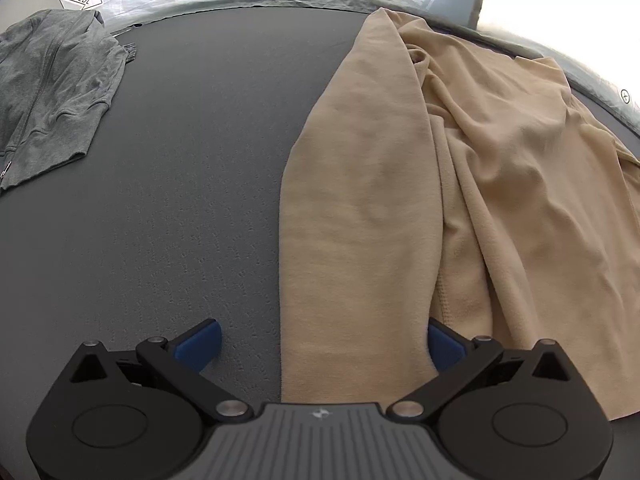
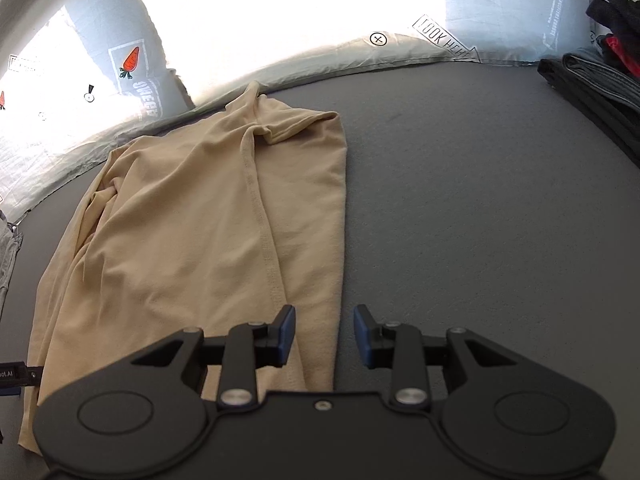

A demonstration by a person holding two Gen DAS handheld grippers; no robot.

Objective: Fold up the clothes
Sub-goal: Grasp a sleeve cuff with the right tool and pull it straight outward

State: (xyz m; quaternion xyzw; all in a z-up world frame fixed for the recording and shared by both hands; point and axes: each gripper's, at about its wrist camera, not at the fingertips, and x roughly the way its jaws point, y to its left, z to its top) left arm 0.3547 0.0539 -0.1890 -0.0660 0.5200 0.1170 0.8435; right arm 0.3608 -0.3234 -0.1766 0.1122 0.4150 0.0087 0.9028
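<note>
Two garments are lying on the dark grey mat (image 1: 180,200), whose surface is showing a fine, pebbled weave. At the far left of the left wrist view, a heather-grey zip hoodie (image 1: 52,92) is resting folded, its metal zipper running down its length and its ribbed hem lying toward the near edge. Moving right, the left gripper (image 1: 322,344) is hovering with its blue-padded fingers (image 1: 200,344) spread as wide as they go, pressing on nothing; the near left edge of the tan shirt (image 1: 360,200) is lying between them. That shirt, a soft, thin knit with stitched seams, is stretching as a long, narrow shape away from the cameras, its long axis running from the near edge of the mat to the far edge. Its left side is lying folded over in a smooth flap, while the right part is bunching in loose wrinkles. In the right wrist view, the right gripper (image 2: 324,336) is holding its fingers partly apart over the shirt's right fold edge without squeezing it. Farther right, dark folded clothes (image 2: 592,92) are sitting stacked at the mat's edge. Behind everything, a pale printed sheet (image 2: 400,46) with carrot pictures and lettering is glaring under bright light.
</note>
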